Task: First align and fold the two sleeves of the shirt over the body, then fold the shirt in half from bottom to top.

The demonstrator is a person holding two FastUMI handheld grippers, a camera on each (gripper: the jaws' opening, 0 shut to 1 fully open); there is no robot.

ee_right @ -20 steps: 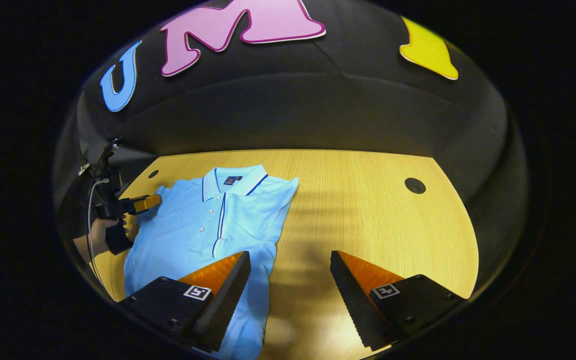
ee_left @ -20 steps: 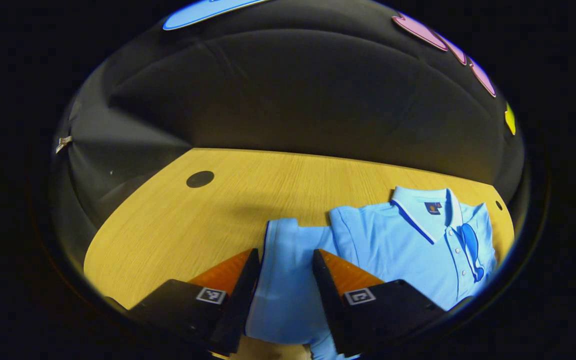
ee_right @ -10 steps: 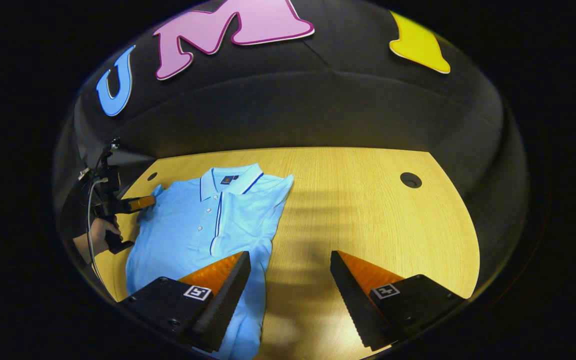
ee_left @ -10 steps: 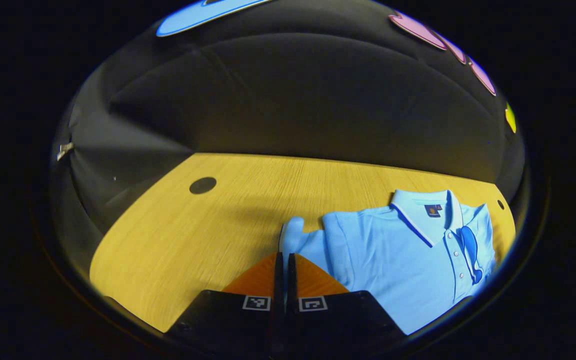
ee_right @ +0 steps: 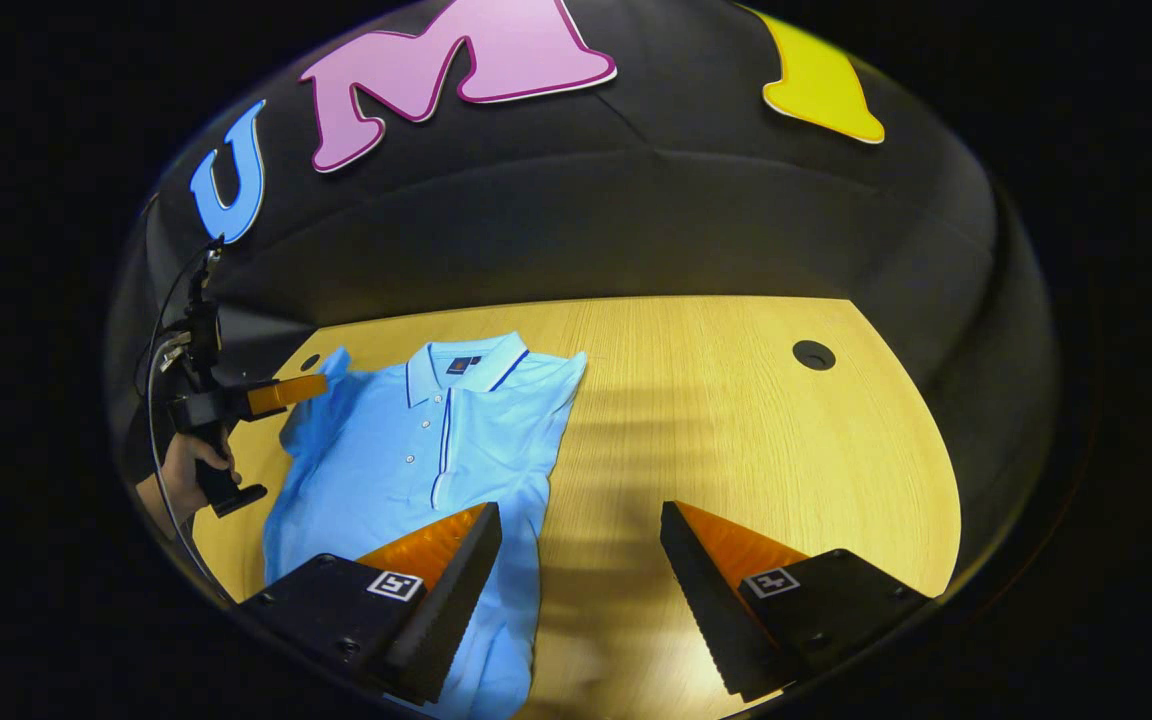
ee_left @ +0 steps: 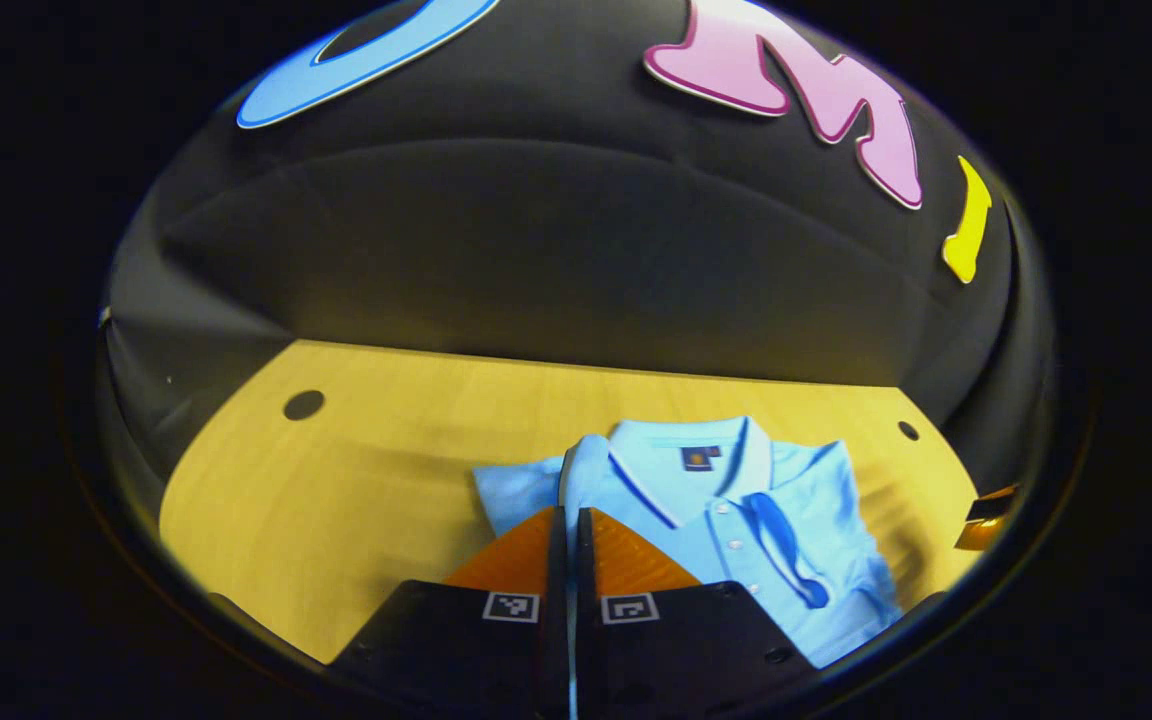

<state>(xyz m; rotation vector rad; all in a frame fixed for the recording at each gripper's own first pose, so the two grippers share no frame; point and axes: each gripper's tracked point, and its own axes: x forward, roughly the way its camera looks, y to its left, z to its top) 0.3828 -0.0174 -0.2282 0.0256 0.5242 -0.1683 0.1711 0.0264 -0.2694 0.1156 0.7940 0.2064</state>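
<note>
A light blue polo shirt point(ee_left: 736, 500) lies face up on the wooden table point(ee_left: 356, 480), collar toward the far wall. My left gripper point(ee_left: 568, 512) is shut on the shirt's left sleeve point(ee_left: 584, 462), whose cloth rises from between the fingers beside the collar. In the right gripper view the same shirt point(ee_right: 416, 440) lies at the left, and the left gripper point(ee_right: 316, 384) holds the raised sleeve point(ee_right: 328, 372) at its far left corner. My right gripper point(ee_right: 581, 520) stands open with nothing in it, one finger over the shirt's lower part, the other over bare wood.
A hand point(ee_right: 181, 462) holds the left gripper, with cables trailing up. Round dark holes point(ee_left: 303, 404) point(ee_right: 813, 354) mark the tabletop near its far corners. Bare wood point(ee_right: 736, 420) stretches right of the shirt. The black cloth wall rises behind the table.
My left gripper went from open around the sleeve to shut on it, then lifted it and swung toward the shirt's body. The right gripper has hardly moved.
</note>
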